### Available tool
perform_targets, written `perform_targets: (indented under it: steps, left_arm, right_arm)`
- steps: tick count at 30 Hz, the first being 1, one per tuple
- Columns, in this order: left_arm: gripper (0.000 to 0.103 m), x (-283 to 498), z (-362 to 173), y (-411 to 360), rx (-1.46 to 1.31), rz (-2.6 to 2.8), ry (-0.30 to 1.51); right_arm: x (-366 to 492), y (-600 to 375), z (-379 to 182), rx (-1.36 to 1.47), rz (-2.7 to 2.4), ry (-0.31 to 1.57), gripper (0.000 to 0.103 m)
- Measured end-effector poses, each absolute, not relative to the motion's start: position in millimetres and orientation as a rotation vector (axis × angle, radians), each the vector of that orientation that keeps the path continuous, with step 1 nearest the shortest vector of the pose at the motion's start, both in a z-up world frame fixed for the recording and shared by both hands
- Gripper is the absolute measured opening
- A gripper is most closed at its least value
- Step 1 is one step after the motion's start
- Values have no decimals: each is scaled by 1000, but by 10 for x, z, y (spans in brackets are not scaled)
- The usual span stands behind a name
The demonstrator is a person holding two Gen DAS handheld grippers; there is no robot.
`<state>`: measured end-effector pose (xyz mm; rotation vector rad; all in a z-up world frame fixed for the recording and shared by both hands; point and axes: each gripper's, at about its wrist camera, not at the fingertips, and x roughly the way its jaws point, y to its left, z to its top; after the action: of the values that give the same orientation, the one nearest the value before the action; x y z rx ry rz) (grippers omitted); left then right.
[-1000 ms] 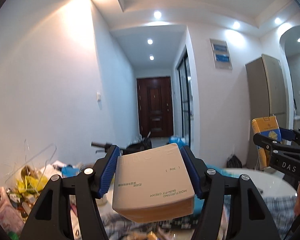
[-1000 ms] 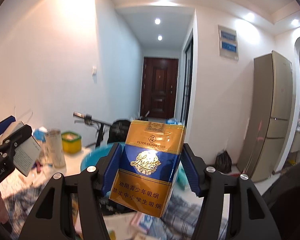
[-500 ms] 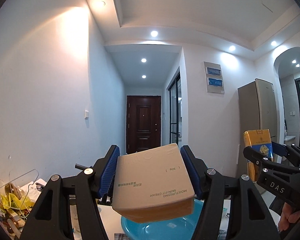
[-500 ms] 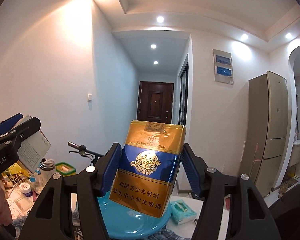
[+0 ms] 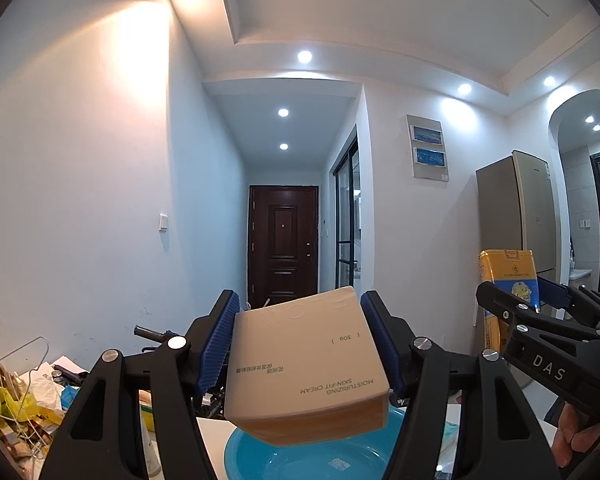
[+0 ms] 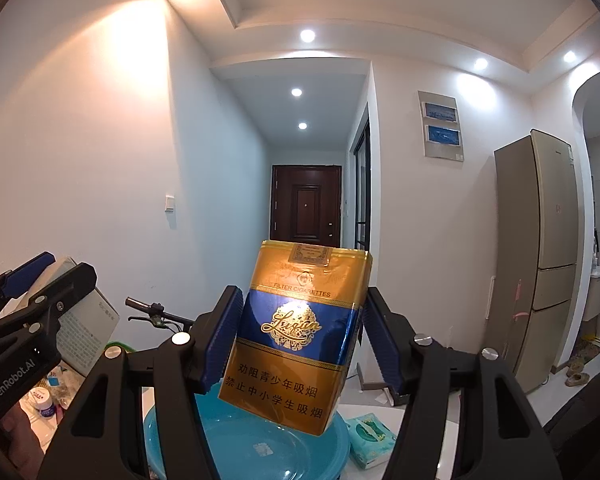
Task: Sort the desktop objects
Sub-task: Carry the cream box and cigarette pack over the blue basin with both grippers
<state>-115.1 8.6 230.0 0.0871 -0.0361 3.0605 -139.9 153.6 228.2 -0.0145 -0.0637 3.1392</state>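
Note:
My left gripper (image 5: 300,344) is shut on a beige skin-cream box (image 5: 304,364), held level in the air with its blue pads against both sides. My right gripper (image 6: 300,336) is shut on a gold and blue cigarette pack (image 6: 296,336), held upright. Both hang above a blue plastic basin (image 5: 308,456) on the white table; the basin (image 6: 260,440) also shows under the pack. In the left wrist view the right gripper (image 5: 540,312) with the pack (image 5: 508,280) appears at the right. In the right wrist view the left gripper (image 6: 40,288) with the box (image 6: 84,332) appears at the left.
Clutter fills the table's left: yellow wrappers and a wire hanger (image 5: 12,396), small jars (image 6: 44,400). A teal tissue pack (image 6: 370,440) lies right of the basin. A bicycle handlebar (image 6: 156,316), a dark door (image 5: 282,244) and a fridge (image 6: 540,256) stand behind.
Both grippers have risen with their loads still held; the table clutter has dropped lower in view and the blue basin now shows beneath them.

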Motion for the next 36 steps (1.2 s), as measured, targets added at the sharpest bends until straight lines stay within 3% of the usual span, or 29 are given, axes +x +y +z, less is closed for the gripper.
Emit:
perform_targets:
  steps: [22, 36]
  left_arm:
    - [65, -1829, 2144, -176, -15, 3080, -103]
    - [65, -2296, 1934, -99, -161, 3036, -34]
  right_arm:
    - [-1949, 1491, 2031, -79, 3132, -102, 60]
    - [-2223, 1522, 1850, -214, 3147, -82, 60]
